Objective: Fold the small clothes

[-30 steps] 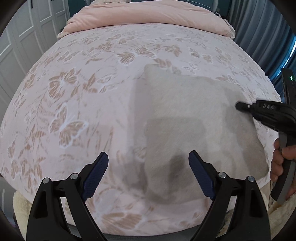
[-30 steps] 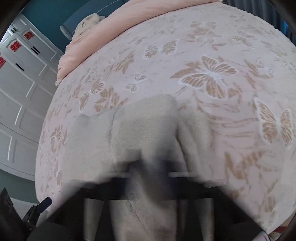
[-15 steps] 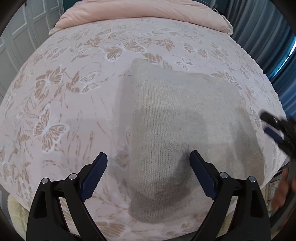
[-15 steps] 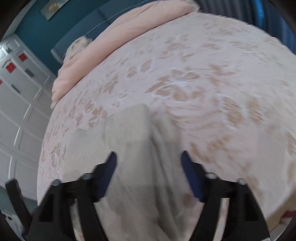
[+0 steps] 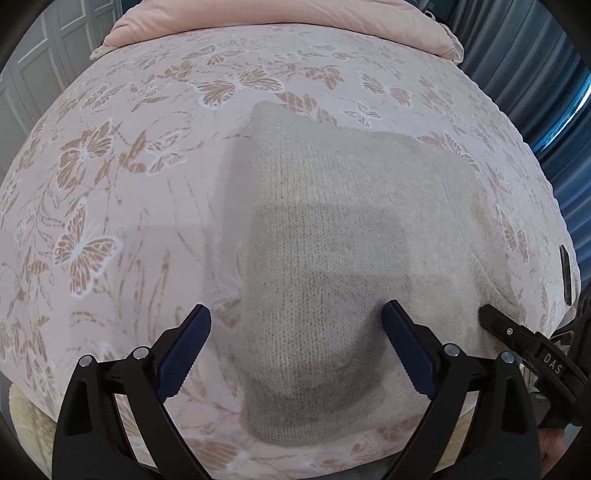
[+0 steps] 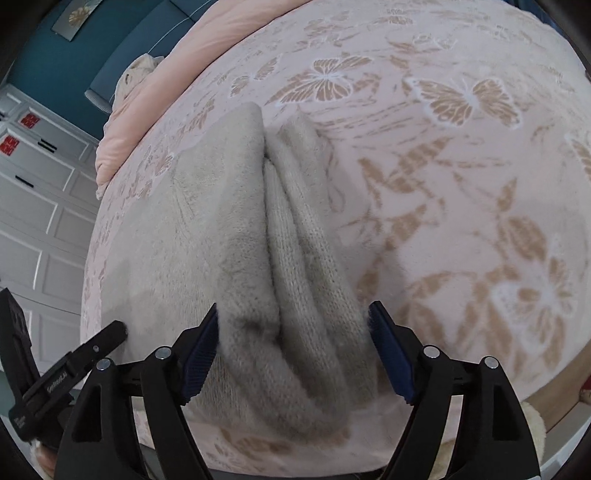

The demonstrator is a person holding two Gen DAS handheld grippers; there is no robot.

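While hovering over the bed (image 5: 110, 192) — right claw (image 6: 293, 347) just sprang wide, dropped the folded edge, pads clear on both sides of the bunched layers. Left claw (image 5: 295, 350) released too, over the near corner. Beige knit garment (image 5: 351, 240) lay flat-ish on the butterfly bedspread. Probably done with that fold — next one pending.

Bedroom: bed (image 5: 147, 184), pillow (image 5: 280, 14), wardrobe (image 6: 33, 206).
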